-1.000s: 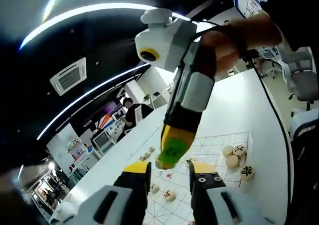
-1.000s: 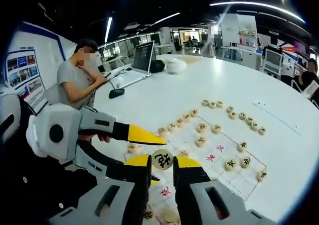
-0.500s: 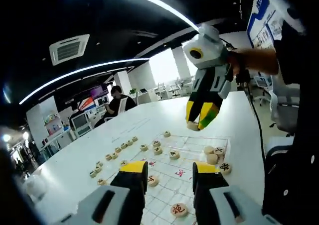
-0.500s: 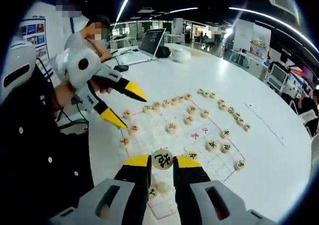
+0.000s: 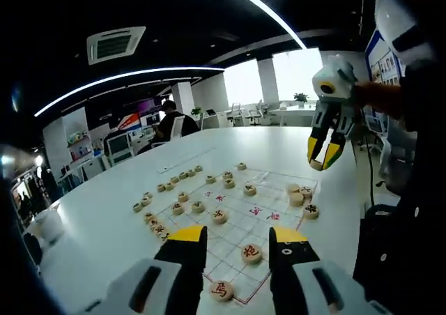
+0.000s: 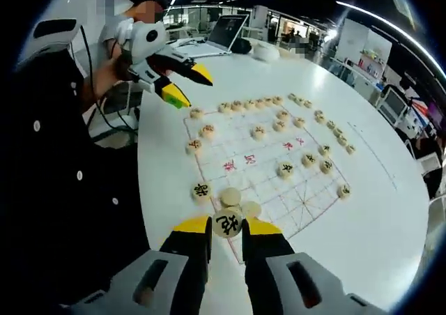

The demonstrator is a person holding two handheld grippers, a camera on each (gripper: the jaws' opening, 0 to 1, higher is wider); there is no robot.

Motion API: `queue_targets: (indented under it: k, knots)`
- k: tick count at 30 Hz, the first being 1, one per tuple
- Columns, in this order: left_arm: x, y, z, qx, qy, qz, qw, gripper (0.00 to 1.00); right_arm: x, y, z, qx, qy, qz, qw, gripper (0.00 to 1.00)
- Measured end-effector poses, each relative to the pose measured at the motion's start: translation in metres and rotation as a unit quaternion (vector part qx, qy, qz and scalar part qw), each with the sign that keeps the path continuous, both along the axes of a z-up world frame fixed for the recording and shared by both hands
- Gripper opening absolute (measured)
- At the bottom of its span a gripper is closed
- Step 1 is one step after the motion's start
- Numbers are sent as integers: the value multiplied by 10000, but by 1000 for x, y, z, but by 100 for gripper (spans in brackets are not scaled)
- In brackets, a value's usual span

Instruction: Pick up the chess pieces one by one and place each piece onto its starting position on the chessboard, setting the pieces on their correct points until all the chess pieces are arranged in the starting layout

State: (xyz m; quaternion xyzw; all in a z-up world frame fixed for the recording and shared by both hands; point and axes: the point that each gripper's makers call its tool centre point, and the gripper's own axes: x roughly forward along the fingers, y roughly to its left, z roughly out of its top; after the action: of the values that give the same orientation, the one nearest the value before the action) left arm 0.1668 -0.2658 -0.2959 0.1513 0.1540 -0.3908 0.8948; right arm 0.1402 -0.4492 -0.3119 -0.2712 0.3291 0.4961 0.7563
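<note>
Between the yellow tips of the right gripper (image 6: 226,226) we see a round wooden chess piece (image 6: 227,224) with a black character pinched, held above the near edge of the chessboard (image 6: 293,202). Left gripper (image 5: 238,240) has its jaws spread with nothing between them, over the board's near corner. No containers; the board sheet carries the pieces, with rows along its far edges on the white table (image 6: 376,210). A small cluster of pieces (image 6: 237,202) sits just beyond the held one.

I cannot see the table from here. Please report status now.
Right tool shut on chess piece, above board edge. Left tool open, empty. Loose pieces right below.
</note>
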Motion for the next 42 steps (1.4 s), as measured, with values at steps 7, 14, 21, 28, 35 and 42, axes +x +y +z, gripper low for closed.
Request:
queue_targets:
  k: [7, 14, 21, 28, 35, 42]
  knots:
    - [-4, -7, -1, 50, 17, -72, 10000, 37, 4, 5, 1, -11, -39, 93, 9999, 19]
    - [-7, -6, -3, 53, 54, -57, 10000, 37, 8, 2, 0, -44, -54, 102, 9999, 19]
    - [-9, -6, -3, 71, 48, -59, 9999, 37, 17, -3, -1, -64, -69, 23, 10000, 19]
    - [-10, -5, -3, 78, 54, -39, 9999, 36, 29, 0, -2, -72, -86, 34, 9999, 19]
    - [-17, -4, -3, 64, 71, -40, 9999, 36, 47, 5, -7, -204, -84, 135, 9997, 19]
    - [-21, 4, -4, 47, 87, 43, 9999, 36, 66, 8, -22, -411, 0, 159, 9990, 19]
